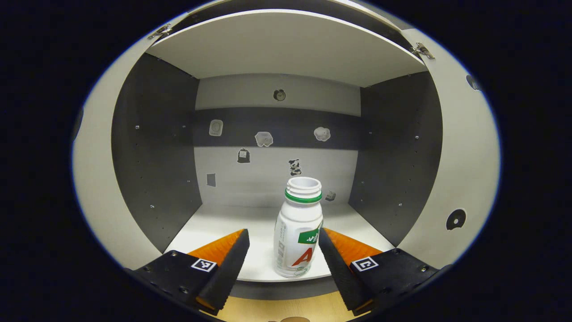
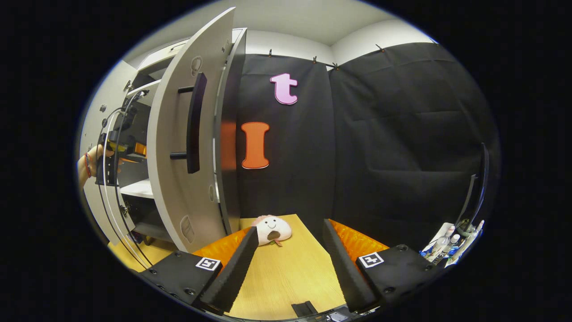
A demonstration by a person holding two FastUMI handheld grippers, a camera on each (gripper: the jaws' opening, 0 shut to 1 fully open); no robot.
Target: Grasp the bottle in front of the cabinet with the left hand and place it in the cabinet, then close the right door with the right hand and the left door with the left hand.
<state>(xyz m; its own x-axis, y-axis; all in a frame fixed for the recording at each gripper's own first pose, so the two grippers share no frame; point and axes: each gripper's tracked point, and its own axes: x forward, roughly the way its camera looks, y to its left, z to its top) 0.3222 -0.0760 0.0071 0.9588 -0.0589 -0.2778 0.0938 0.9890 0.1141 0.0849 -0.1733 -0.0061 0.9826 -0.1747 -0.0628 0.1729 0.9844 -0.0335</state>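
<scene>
I see the smooth white plastic bottle (image 1: 298, 228), capless with a green neck ring, standing upright near the front edge of the cabinet (image 1: 156, 147) shelf. My left gripper (image 1: 283, 250) is spread wide; its ribbed black pads flank the bottle, the right one just beside it. My right gripper (image 2: 289, 250) hangs open above the pale wooden table (image 2: 290, 273), beside the right door (image 2: 178, 147)

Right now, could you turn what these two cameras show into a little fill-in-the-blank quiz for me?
1. The white bottle stands upright on the cabinet's ____ shelf.
2. The band around the bottle's neck is ____.
3. The left gripper has its fingers ____, the bottle standing between them.
4. In the right gripper view, the right door with its black handle stands ____.

Missing words: white; green; open; open
</scene>
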